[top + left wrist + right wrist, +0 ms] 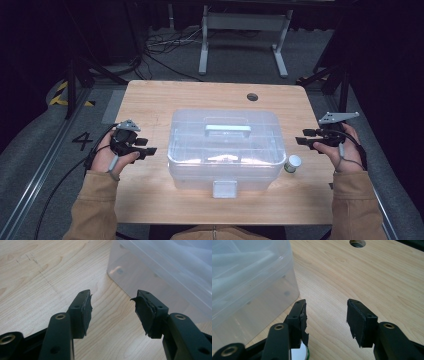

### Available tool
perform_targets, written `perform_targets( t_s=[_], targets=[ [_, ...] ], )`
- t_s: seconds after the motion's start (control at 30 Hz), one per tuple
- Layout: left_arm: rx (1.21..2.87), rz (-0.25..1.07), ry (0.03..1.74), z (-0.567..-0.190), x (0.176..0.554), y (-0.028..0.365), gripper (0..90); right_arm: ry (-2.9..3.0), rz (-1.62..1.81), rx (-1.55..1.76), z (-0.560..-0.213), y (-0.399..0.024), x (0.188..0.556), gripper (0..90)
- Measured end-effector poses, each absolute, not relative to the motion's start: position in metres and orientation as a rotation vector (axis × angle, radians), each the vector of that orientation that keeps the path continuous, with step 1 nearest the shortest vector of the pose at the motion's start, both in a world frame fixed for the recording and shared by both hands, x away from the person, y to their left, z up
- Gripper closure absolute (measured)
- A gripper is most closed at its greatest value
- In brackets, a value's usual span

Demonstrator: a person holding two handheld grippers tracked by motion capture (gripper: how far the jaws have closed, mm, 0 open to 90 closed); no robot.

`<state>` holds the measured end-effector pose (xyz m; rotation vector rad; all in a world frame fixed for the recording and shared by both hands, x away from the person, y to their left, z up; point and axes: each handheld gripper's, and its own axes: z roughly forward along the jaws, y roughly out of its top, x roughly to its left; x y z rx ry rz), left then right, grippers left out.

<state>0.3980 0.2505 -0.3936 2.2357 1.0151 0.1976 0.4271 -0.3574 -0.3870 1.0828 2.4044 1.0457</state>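
Floor numeral "4"; left hand-held gripper, right hand-held gripper agape, empty.

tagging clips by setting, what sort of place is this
Probably a lab or recording studio, not a home: a lone wooden table on grey floor marked with a 4, black surrounds, loose cables behind, and a person's handheld left gripper and right gripper.

Overhead light falls on the bench, bright and even; surroundings beyond it drop into near black. The high view is soft and low in detail. Glare whitens the lid of the clear plastic box, top washed out. In both gripper views wood grain is sharp, near black fingers slightly soft, faint shadows under them.
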Motion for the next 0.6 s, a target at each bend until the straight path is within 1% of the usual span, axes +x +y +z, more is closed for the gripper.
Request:
perform_targets(
  t_s=[0.17,0.4,0.6],
  targets=[
    [2.22,0.185,1.026,-0.393,0.397,0.25,46.3,2.397,1.046,1.078,-0.387,-0.357,0.427,49.0],
    [2.237,0.183,1.021,-0.392,0.396,0.248,46.1,2.406,1.041,1.072,-0.388,-0.356,0.428,48.5],
    [2.227,0.185,1.006,-0.379,0.392,0.246,47.0,2.409,1.042,1.076,-0.389,-0.355,0.428,47.9]
  ],
)
